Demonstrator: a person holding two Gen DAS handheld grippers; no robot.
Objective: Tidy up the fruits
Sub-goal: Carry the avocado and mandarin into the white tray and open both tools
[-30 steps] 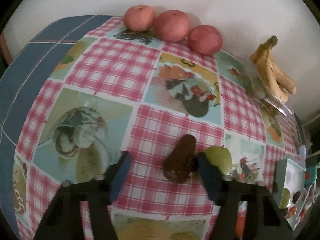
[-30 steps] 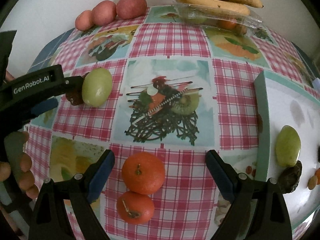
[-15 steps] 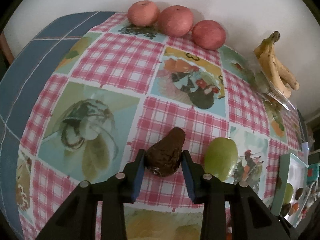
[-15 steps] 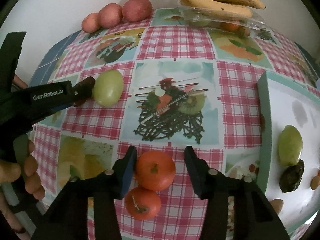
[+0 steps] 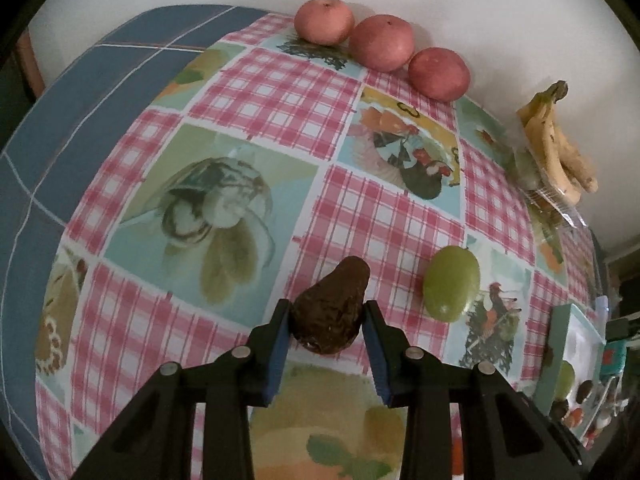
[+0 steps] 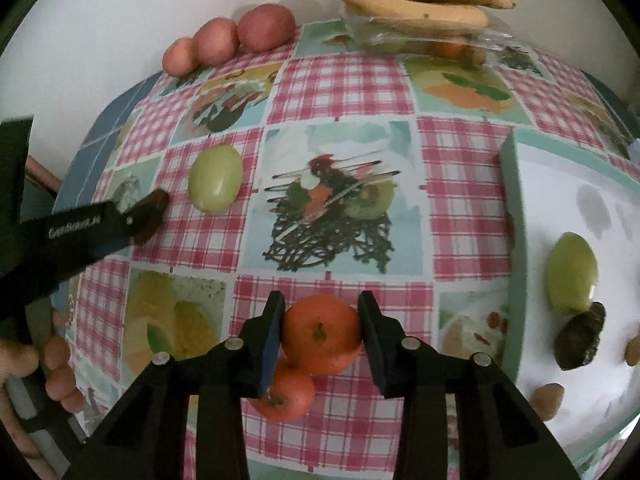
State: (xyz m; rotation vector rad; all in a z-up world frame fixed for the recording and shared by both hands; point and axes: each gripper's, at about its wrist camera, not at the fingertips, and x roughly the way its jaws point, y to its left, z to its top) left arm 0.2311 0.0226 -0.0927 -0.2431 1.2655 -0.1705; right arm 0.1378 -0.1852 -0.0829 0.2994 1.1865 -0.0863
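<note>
Fruits under grip: my left gripper (image 5: 326, 322) clamps the dark avocado (image 5: 330, 312); my right gripper (image 6: 320, 330) is closing onto the upper orange (image 6: 320, 334), pads at its sides. A second orange (image 6: 282, 398) touches it at 7 o'clock and may roll when I lift. The green fruit (image 5: 451, 283) lies near the avocado at 2 o'clock, risking a nudge.

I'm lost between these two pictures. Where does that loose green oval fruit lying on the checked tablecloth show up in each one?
Left wrist view: the green oval fruit lies right of centre, just right of the dark wrinkled avocado.
Right wrist view: the same fruit lies left of centre, beside that avocado.
Shared landmark: the row of three red apples by the white wall.
</note>
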